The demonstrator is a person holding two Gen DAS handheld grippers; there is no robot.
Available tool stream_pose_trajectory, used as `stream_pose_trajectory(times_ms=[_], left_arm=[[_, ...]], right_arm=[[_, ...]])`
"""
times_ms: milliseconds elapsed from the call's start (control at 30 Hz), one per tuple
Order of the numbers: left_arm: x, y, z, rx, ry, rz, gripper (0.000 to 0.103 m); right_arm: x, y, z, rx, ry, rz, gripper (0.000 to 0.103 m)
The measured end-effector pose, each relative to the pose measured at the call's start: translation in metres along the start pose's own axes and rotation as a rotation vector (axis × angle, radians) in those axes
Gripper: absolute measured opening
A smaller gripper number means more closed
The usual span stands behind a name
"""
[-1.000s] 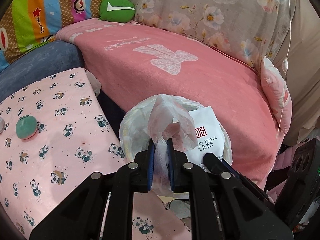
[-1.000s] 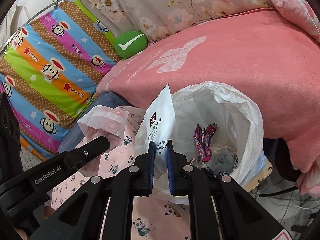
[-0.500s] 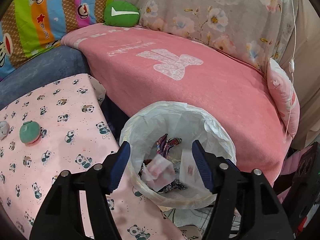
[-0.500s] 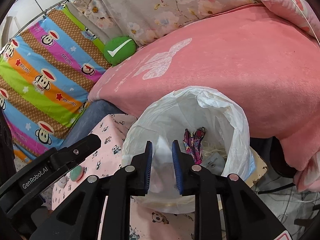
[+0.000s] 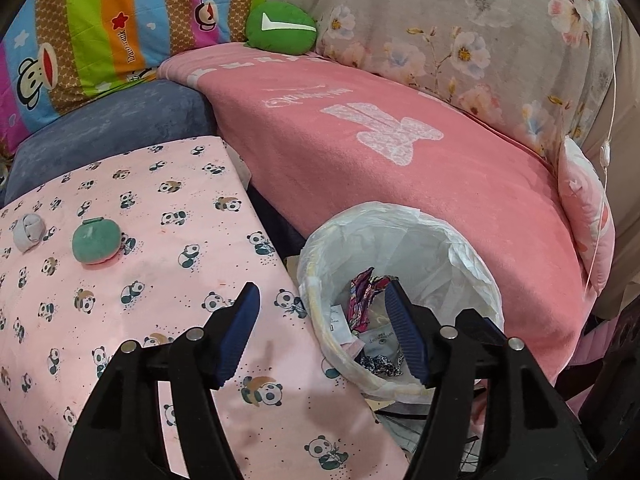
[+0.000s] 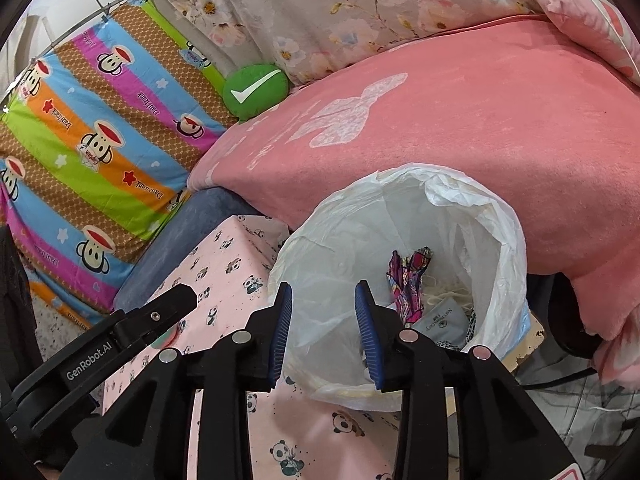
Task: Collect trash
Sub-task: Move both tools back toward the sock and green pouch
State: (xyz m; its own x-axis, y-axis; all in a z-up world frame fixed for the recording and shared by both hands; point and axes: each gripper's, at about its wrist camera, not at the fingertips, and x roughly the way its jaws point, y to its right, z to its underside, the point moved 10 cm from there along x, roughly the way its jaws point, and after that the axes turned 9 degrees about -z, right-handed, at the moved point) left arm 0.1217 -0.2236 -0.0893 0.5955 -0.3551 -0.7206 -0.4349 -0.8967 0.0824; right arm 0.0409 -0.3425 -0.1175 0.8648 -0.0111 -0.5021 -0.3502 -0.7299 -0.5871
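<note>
The left hand-held gripper (image 5: pixel 322 334) is spread wide with nothing between its blue pads (image 5: pixel 240 332); one pad hangs over the panda-print desk (image 5: pixel 152 280) and the other over the mouth of the trash bin (image 5: pixel 472 256). The right hand-held gripper (image 6: pixel 323 334) is parted to a narrower gap and is likewise empty, its fingers just at the near rim of the same trash bin (image 6: pixel 500 216), which stands straight ahead of it, against the desk's edge (image 6: pixel 228 248) and below the pink blanket (image 6: pixel 480 120) of the bed. The bin is lined with a white plastic bag, and the collected trash lies inside at the bottom: a colourful patterned wrapper (image 6: pixel 408 276) standing upright, a white hotel sachet (image 6: pixel 440 320) beside it, and further scraps of paper and a dark spotted piece (image 5: pixel 380 362) seen from the left wrist. Ahead and to the left of the left hand-held gripper, well apart from it, a round teal case (image 5: pixel 96 242) and a small grey-white bundle (image 5: pixel 27 232) sit near each other on the desk. Far beyond both grippers a green cushion with a white tick (image 5: pixel 280 28) rests where the blanket meets the striped monkey-print cover (image 6: pixel 92 152) and the floral fabric (image 5: pixel 460 40).
</note>
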Motion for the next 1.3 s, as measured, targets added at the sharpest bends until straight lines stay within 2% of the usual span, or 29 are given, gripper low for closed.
stream_pose_trajectory(times_ms=[333,500,567,667,867,1033,1100,1300], left_arm=[[-0.008,-0.046,0.002,-0.059,0.010,-0.039,0.062],[-0.010,-0.075,0.006,-0.097,0.010,-0.066,0.062],[-0.010,-0.088,0.008,-0.116,0.006,-0.078,0.066],[-0.010,-0.111,0.012,-0.149,0.002,-0.100,0.068],[-0.009,-0.165,0.019,-0.197,-0.001,-0.177,0.074],[-0.009,-0.219,0.026,-0.246,0.002,-0.248,0.082],[-0.008,-0.240,0.028,-0.264,0.000,-0.274,0.083],[-0.006,-0.299,0.031,-0.299,-0.001,-0.351,0.088]], right_arm=[[0.016,-0.040,0.020,-0.065,-0.055,-0.031,0.035],[0.025,-0.061,0.034,-0.102,-0.083,-0.044,0.041],[0.028,-0.069,0.039,-0.117,-0.095,-0.049,0.045],[0.035,-0.084,0.050,-0.141,-0.115,-0.060,0.048],[0.053,-0.115,0.073,-0.195,-0.164,-0.075,0.055],[0.073,-0.142,0.091,-0.243,-0.205,-0.087,0.057],[0.080,-0.152,0.096,-0.261,-0.215,-0.089,0.063],[0.109,-0.187,0.114,-0.329,-0.255,-0.100,0.065]])
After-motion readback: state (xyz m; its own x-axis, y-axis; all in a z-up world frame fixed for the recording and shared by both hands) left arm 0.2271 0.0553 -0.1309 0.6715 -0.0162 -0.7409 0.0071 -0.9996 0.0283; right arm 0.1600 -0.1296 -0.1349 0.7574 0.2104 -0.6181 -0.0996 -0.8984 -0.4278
